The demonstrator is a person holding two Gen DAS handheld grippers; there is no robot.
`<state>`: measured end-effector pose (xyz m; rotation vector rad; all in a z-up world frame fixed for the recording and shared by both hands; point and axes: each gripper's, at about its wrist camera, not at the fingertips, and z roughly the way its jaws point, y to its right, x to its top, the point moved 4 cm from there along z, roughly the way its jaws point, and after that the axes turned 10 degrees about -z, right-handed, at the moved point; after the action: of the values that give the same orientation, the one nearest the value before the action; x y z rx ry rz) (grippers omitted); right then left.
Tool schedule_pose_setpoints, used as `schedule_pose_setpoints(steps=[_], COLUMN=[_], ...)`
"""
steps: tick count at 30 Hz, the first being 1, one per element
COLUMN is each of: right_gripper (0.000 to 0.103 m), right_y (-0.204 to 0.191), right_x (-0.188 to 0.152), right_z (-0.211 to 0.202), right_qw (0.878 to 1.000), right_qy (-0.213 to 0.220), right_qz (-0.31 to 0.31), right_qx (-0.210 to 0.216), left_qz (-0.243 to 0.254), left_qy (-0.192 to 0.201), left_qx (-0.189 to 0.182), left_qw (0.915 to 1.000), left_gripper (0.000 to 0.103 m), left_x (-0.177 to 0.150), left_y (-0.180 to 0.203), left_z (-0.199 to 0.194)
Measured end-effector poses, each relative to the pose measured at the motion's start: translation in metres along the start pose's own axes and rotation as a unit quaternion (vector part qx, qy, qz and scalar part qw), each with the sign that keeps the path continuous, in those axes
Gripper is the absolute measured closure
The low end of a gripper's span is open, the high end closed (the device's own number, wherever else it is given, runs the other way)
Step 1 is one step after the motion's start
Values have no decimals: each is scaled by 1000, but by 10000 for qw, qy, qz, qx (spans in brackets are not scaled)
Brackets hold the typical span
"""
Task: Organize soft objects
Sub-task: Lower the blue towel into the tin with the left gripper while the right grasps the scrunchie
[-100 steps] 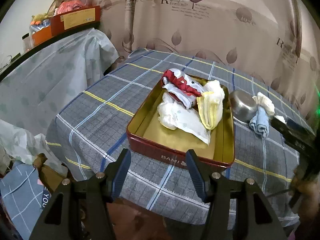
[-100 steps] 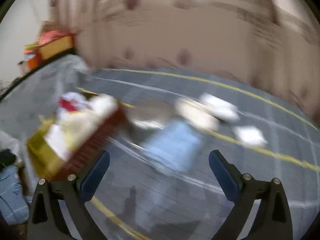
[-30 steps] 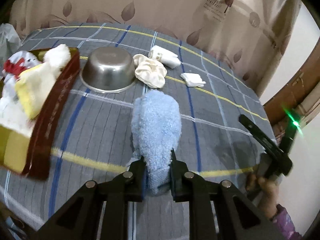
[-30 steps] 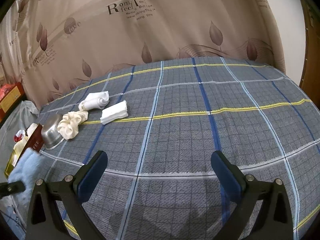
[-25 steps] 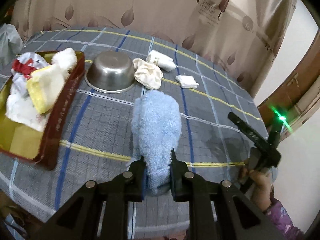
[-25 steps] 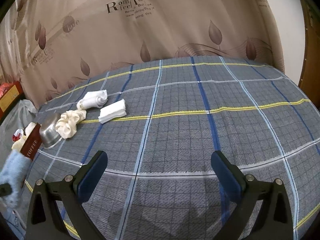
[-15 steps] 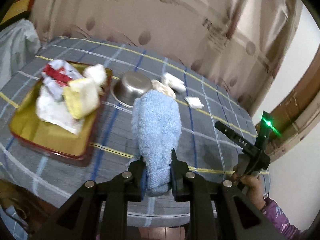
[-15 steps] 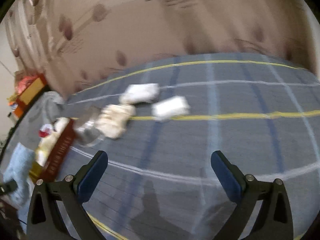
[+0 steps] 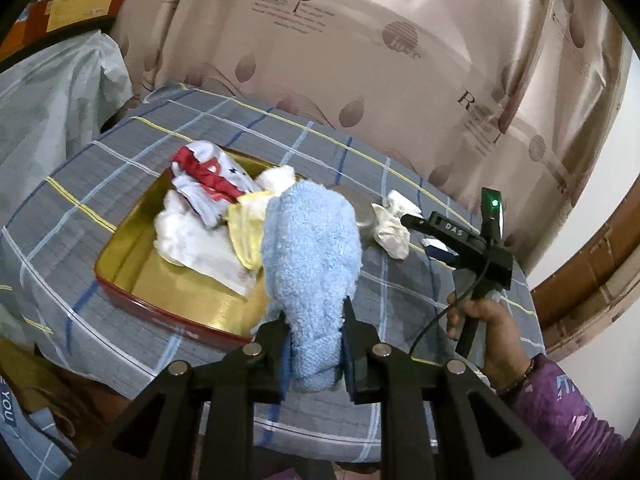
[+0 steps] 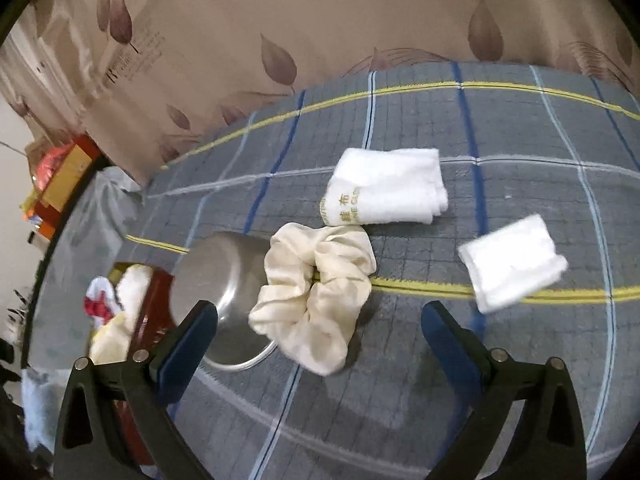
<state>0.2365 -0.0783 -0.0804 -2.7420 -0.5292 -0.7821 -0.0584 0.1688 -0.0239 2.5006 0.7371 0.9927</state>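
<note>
Lifted toward the tin (image 9: 132, 240), left gripper (image 9: 314, 344) clamps the blue towel (image 9: 312, 248); right gripper (image 10: 320, 332) gapes wide.

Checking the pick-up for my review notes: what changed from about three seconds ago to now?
The left gripper, open and empty then, now clamps the blue towel, lifted off the tablecloth from beside the steel bowl and carried over the tin tray. The right gripper, open throughout, swung toward the cream scrunchie. Tray contents, scrunchie and both white cloths stayed put.

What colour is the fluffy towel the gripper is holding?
Light blue. The fluffy towel shows best in the left wrist view, pinched in the left gripper.
</note>
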Motion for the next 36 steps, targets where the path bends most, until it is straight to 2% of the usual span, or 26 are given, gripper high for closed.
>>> schedule_pose_setpoints(steps=[3,5,7,9,11,13,15,16,21,27,33,36], right_gripper=[8,26,29,37,67,78,82,87,89,90,90,90], right_y=[-2,1,1,0,-2,-4,-6,-7,-10,-3,4,4], right_x=[0,-1,-1,-1,-1,-1,-3,-4,-11,-32,-46,-51], right_z=[12,22,26,27,29,31,30,29,16,-23,-55,-68], right_qw=[9999,9997,9997,9996,9990,9979,9972,9967,9968,9985,9992,9992], right_qy=[-95,-228,-223,-209,-249,-306,-296,-298,-204,20,245,321], right_qz=[-74,-42,-95,-200,-337,-479,-595,-647,-709,-533,-325,-249], right_qx=[-51,3,-10,-36,-151,-306,-356,-382,-299,-134,-30,36], left_qz=[-35,-60,-120,-190,-253,-315,-363,-367,-268,-118,-131,-81], left_qy=[51,100,110,125,142,156,185,208,356,430,123,11], left_qx=[46,86,120,142,195,247,286,326,658,1101,1400,1479], left_qw=[10000,9999,9998,9996,9994,9991,9988,9986,9968,9929,9900,9890], left_gripper=[83,83,83,83,83,83,83,83,82,79,75,66], left_x=[6,9,11,13,16,19,21,22,34,50,53,50], left_y=[-6,-12,-18,-23,-30,-35,-40,-42,-50,-67,-90,-94], left_z=[0,-1,-1,-1,0,0,0,0,3,21,51,59])
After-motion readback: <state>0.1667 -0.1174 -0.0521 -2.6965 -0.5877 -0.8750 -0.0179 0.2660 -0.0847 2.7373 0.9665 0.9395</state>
